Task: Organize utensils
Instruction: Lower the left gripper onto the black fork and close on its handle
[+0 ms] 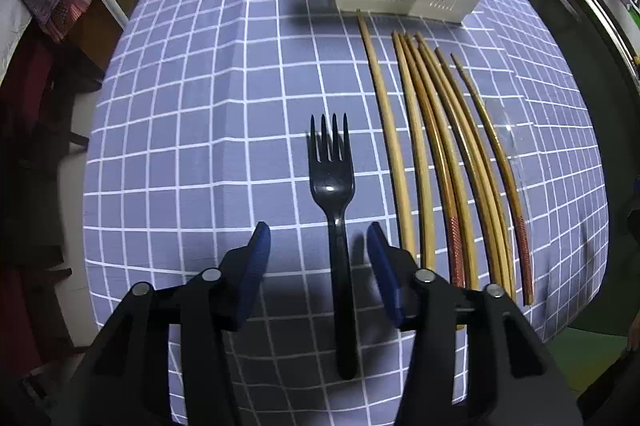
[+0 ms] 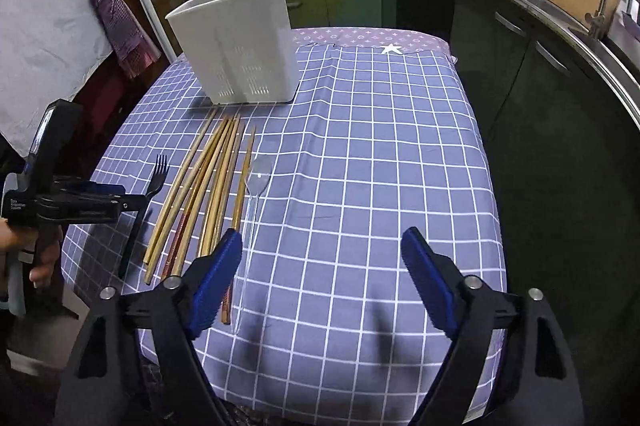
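Black plastic fork (image 1: 332, 186) — flat on the checked cloth (image 1: 200, 146), handle between the spread, empty jaws of the left gripper (image 1: 319, 238), touching neither. Chopsticks (image 1: 436, 162) just right of it, loosely side by side. Clear spoon (image 2: 256, 186) beside them. White holder (image 2: 240, 46) upright behind. Right gripper (image 2: 321, 246) — wide open, holding nothing.

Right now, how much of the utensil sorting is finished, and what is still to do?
Nothing looks sorted yet. The black fork, the chopsticks and a clear spoon all lie on the checked cloth in front of the white holder. The left gripper has open jaws either side of the fork handle. The right gripper is open and holds nothing.
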Demonstrator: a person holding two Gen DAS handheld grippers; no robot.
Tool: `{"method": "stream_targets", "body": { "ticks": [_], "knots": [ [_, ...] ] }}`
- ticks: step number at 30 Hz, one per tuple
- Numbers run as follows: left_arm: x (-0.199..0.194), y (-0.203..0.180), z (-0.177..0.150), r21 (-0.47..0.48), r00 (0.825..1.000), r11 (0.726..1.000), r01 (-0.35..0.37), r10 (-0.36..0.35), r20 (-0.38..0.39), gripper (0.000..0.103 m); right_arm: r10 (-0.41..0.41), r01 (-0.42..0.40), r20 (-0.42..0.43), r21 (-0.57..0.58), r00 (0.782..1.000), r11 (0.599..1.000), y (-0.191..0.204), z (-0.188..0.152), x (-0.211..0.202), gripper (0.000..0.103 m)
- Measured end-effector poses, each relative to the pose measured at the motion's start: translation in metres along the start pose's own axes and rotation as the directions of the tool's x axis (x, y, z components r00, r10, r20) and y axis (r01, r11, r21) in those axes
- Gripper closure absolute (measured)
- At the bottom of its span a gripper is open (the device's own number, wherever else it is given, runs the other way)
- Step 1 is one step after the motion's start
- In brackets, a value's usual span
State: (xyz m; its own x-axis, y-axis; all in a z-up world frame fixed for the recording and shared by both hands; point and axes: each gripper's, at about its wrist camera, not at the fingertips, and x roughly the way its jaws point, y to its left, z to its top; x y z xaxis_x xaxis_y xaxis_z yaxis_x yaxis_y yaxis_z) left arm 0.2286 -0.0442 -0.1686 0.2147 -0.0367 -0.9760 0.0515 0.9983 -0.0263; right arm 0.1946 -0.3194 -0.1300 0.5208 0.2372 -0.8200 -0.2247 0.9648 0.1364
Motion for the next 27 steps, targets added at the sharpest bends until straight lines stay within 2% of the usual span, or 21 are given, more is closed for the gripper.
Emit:
{"method": "stream_targets", "body": {
  "ticks": [3,9,13,18,21,27],
  "knots": [
    [0.007,-0.001,0.002,-0.012,0.999,1.0,0.02,-0.02,-0.031,0.064,0.0,0.0,-0.002,-0.02,1.0,1.0,0.004,0.001,0.002,0.024],
    [0.009,-0.01,0.007,-0.009,0.999,1.0,0.005,-0.006,-0.036,0.078,0.0,0.0,-0.002,-0.039,1.0,0.999,0.008,0.003,0.007,0.024],
    [0.011,-0.017,0.007,-0.002,0.999,1.0,0.003,-0.003,-0.047,0.092,-0.007,0.007,-0.004,-0.049,1.0,0.999,0.007,0.006,0.008,0.025],
    [0.008,-0.021,0.002,-0.003,0.999,1.0,0.009,-0.009,-0.043,0.094,-0.02,0.02,-0.009,-0.067,1.0,0.998,0.008,0.013,0.008,0.025],
    [0.006,-0.011,0.0,-0.006,1.0,1.0,0.012,-0.012,-0.027,0.094,-0.028,0.026,-0.025,-0.083,0.999,0.996,0.012,0.018,0.011,0.025],
    [-0.021,0.004,-0.002,-0.025,0.996,0.999,0.027,-0.025,0.081,0.094,-0.006,-0.008,-0.141,-0.099,0.99,0.995,0.02,0.035,0.036,0.024]
  ]
}}
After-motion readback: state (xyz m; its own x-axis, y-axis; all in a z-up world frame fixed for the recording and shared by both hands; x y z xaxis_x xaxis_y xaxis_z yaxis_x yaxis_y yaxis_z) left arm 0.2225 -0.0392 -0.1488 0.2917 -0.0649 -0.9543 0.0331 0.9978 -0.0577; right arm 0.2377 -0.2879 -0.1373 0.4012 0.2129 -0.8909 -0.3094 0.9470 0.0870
